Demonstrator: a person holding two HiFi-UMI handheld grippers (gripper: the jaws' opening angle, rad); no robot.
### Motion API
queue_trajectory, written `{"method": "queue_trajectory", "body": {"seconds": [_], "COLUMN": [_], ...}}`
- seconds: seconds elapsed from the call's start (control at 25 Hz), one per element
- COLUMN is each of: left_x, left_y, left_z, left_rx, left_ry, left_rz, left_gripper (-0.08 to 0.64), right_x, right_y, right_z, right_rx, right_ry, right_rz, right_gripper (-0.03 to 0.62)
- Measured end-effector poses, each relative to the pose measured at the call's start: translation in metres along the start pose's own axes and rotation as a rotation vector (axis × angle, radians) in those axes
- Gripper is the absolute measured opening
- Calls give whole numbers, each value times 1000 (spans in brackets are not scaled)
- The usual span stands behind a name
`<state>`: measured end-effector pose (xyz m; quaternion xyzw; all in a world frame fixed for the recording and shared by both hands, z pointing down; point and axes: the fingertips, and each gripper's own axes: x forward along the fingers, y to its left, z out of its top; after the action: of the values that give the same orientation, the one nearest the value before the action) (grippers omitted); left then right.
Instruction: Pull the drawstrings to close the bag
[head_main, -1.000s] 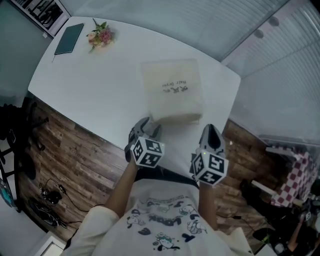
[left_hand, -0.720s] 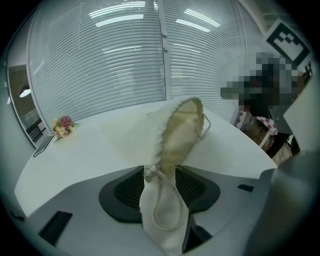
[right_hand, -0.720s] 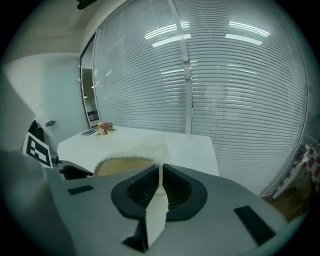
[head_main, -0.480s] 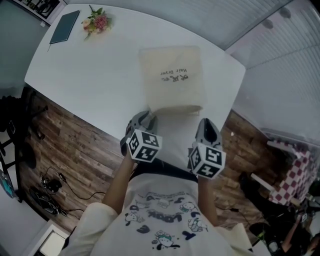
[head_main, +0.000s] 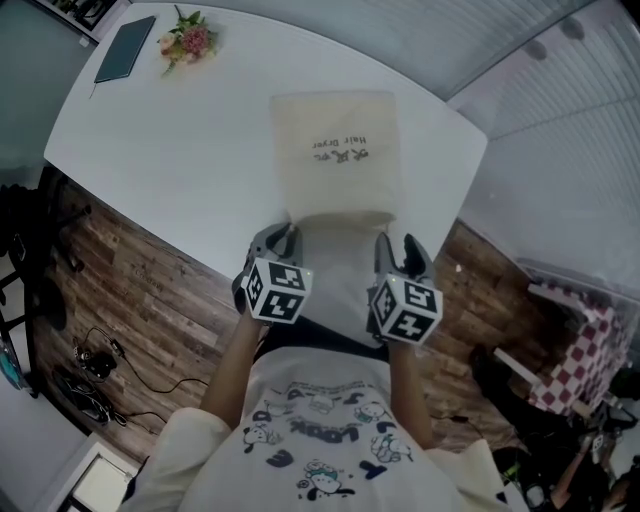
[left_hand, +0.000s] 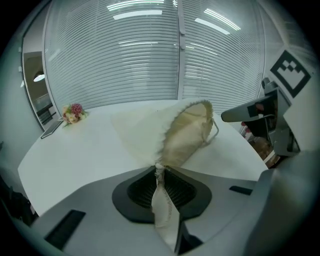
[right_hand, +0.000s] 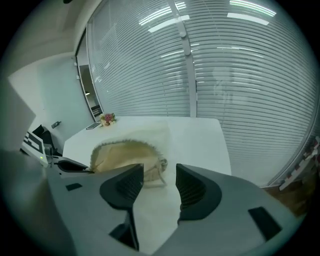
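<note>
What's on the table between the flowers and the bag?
Nothing: the head view shows only bare white table between the flowers and the bag.

A white table (head_main: 170, 150) fills the middle. At its far left corner lies a small bunch of flowers (head_main: 188, 40), with a dark flat slab (head_main: 125, 48) (book or tablet, hard to tell) just to their left. Slatted blinds (left_hand: 150, 60) stand beyond the far edge. A wood floor (head_main: 150, 300) shows at the near left, with cables (head_main: 95, 365) on it. A checked cloth (head_main: 580, 360) lies to the right.
</note>
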<state>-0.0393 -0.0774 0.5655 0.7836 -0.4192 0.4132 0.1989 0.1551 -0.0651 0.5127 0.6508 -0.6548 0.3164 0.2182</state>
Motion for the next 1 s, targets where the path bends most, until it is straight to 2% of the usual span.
{"method": "queue_trajectory", "body": {"seconds": [0.24,0.44,0.56,0.68,0.8,1.0], "left_x": [1,1,1,2,2,2], "left_y": [2,2,3,3,4,6], "left_z": [1,1,-1,0,0,0], "left_rx": [-13,-19,-23,-28,-29,-35], "left_ry": [-4,-4,-4,-4,-2,0], "left_rz": [8,9,15,17,18,21], "left_gripper": [84,84,84,84,84,84], "right_x": [32,50,59,63,61,46], "right_y": [5,-5,-17,-23,-17,-5], "right_z": [-8,-4,-3,-4,-7,-17], "right_rx": [29,203,249,234,187,21], "right_ry": [67,59,63,78,100,128], "right_rz": [-55,-158,-234,-263,-231,-190], "right_gripper": [215,230,229,224,163,140]}}
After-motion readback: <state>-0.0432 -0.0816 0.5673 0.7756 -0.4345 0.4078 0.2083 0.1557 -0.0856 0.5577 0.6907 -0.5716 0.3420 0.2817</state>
